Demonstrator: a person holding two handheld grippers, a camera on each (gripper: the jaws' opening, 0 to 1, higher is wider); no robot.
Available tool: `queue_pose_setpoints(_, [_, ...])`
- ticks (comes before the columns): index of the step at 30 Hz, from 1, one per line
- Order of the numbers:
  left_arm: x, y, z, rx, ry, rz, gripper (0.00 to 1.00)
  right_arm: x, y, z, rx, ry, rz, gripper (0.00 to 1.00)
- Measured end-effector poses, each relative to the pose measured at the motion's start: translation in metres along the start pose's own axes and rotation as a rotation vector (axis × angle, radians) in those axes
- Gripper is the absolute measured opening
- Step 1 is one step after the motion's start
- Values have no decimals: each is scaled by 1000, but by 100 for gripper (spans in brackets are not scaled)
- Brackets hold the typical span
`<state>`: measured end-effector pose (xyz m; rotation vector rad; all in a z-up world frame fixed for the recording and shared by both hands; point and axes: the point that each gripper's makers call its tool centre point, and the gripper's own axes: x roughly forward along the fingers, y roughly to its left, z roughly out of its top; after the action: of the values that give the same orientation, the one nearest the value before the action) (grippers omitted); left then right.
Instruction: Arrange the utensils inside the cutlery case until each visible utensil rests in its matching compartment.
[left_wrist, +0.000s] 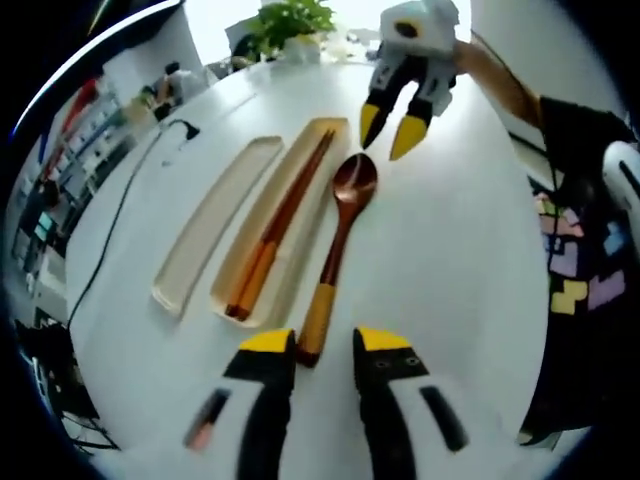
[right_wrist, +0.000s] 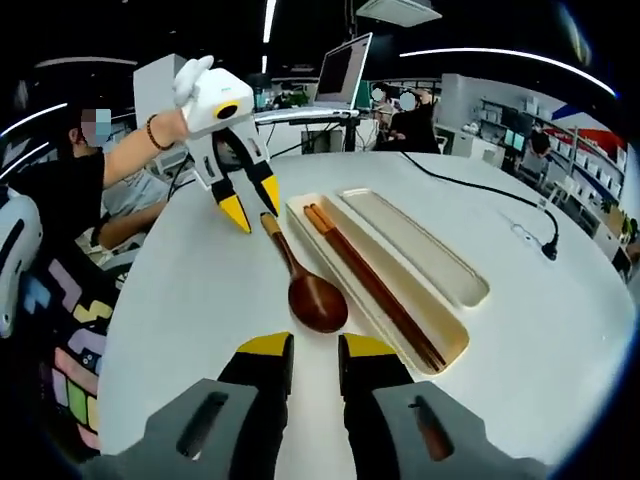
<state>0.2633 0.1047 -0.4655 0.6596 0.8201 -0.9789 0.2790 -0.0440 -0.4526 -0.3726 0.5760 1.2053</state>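
- Spoon (left_wrist: 338, 243), wooden with a yellow-tipped handle, lies on the white table (left_wrist: 440, 250) straight ahead of the left gripper (left_wrist: 325, 345), handle end reaching between its yellow tips, bowl at the far end.
- The left gripper's jaws stand apart; whether either tip touches the handle cannot be told.
- In the right gripper view the same spoon (right_wrist: 303, 280) has its bowl just ahead of the right gripper (right_wrist: 306, 350), whose jaws are slightly apart with nothing between them.
- The cutlery case (left_wrist: 275, 225) sits beside the spoon, to the left of the left gripper's line, with the chopsticks (left_wrist: 283, 222) lying lengthwise in it; the spoon is outside the case.
- The lid (left_wrist: 215, 222) lies beyond the case, parallel and close to it.
- The right gripper view adds a laptop (right_wrist: 343, 68) and people in the background; the left gripper view shows a potted plant (left_wrist: 290, 22) instead.
- A black cable (right_wrist: 495, 195) runs across the table past the lid.
- Any dividers inside the case are hard to make out.
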Motion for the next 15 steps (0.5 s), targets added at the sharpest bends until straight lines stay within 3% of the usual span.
queue_pose_setpoints(7, [1,0,1,-37,-4,-27,22,8,-1,-3,186,-7,31,21])
queue_pose_setpoints(10, [2,-4,0,-70,-7,-72,17,11,3,4,366,-59,93,23])
queue_pose_setpoints(15, [3,-4,1,-62,-1,-77,16,16,-4,1,396,-56,81,24])
